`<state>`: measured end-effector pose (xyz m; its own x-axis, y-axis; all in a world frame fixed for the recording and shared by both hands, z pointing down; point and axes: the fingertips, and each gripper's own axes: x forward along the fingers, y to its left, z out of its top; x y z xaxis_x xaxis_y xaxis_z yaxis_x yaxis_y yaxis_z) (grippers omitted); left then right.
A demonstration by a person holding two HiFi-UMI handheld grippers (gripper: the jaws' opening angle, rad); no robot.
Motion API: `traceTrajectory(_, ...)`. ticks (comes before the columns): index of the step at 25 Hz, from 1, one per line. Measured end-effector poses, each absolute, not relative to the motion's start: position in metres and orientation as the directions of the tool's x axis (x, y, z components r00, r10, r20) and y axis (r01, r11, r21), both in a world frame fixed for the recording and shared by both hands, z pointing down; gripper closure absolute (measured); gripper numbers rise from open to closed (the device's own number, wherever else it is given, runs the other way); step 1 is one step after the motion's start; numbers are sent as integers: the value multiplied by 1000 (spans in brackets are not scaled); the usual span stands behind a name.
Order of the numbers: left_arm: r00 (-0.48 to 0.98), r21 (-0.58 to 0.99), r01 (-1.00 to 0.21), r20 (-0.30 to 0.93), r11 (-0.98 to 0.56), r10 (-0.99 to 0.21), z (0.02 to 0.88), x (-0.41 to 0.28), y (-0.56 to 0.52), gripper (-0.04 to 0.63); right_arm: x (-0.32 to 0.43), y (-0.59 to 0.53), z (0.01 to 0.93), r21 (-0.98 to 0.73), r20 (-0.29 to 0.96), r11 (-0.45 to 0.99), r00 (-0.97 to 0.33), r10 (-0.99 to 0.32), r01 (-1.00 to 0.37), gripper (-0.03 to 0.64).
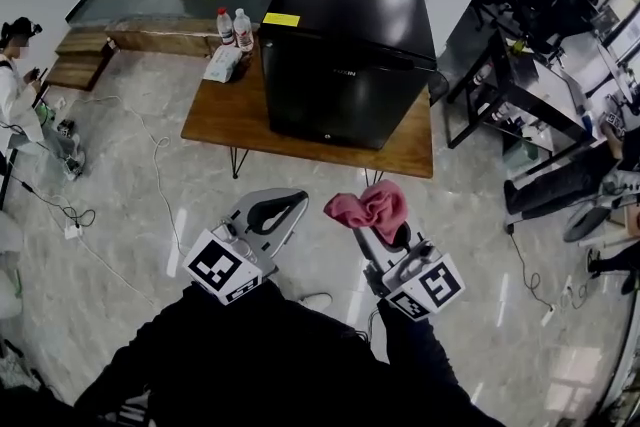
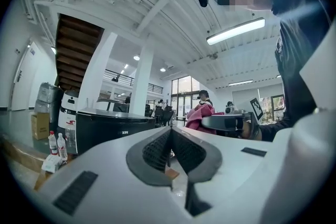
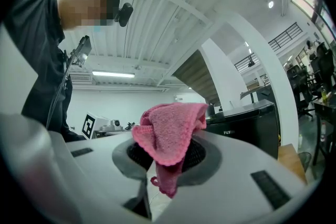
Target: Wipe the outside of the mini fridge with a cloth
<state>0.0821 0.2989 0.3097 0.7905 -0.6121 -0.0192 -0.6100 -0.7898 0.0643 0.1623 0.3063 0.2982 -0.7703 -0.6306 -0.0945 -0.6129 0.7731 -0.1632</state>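
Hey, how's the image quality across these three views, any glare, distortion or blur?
Head view: sharp and evenly lit, with pale glare streaks on the glossy floor. Left gripper view: strong fisheye bending, dark corners, a ceiling light strip blown out. Right gripper view: same fisheye curve; the close pink cloth looks fairly crisp.

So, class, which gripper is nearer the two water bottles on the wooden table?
Left. The left gripper hangs in front of the table, just right of the water bottles; the right gripper, clamping the pink cloth, is farther right.
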Motion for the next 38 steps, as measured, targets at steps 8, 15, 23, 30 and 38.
traceTrajectory(8, 805, 68, -593, 31, -802, -592, 306, 75, 258, 589, 147, 269, 289, -169, -111, 785, -780, -616, -596, 522)
traceTrajectory(15, 826, 42, -563, -12, -825, -564, 281, 48, 177, 589, 110, 190, 268, -95, -84, 781, -777, -624, -618, 522)
traceTrajectory(23, 831, -11, -553, -70, -833, -551, 249, 7, 80, 589, 66, 91, 242, -33, -69, 783, -780, -622, -621, 518)
traceTrajectory(30, 817, -59, -574, -100, -817, -567, 213, -23, -4, 589, 39, 0, 194, 22, -56, 792, -792, -608, -610, 518)
traceTrajectory(38, 752, -131, -659, -119, -740, -649, 177, -26, -102, 589, 42, -106, 158, 85, 13, 825, -827, -562, -559, 518)
